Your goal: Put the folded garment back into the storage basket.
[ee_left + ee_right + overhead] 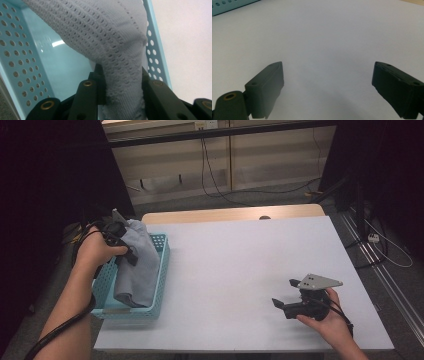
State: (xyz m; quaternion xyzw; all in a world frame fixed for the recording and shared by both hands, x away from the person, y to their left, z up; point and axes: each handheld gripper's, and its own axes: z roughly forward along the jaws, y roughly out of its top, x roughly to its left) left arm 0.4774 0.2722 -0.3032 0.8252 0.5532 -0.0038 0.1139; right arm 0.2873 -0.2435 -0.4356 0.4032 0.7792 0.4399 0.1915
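The grey knitted cloth (136, 265) hangs into the light-blue perforated basket (162, 270) at the left edge of the white table (240, 270); its lower end lies inside the basket, and its upper end is gathered at your left tongs (122, 242). In the left gripper view the cloth (117, 57) runs down between the 2 black jaws, which are clamped on a bunched fold of it, with the basket's floor and holed walls (17, 62) behind. Your left hand (97, 251) holds those tongs above the basket's far end, cable trailing back along the forearm.

Your right tongs (287, 295) rest low over the table near its front right part, well apart from the basket, held by your right hand (325, 317). Their jaws stand wide apart, with bare table surface between them in the right gripper view (327, 82). A corner of the basket (229, 6) shows at the top left of that view.
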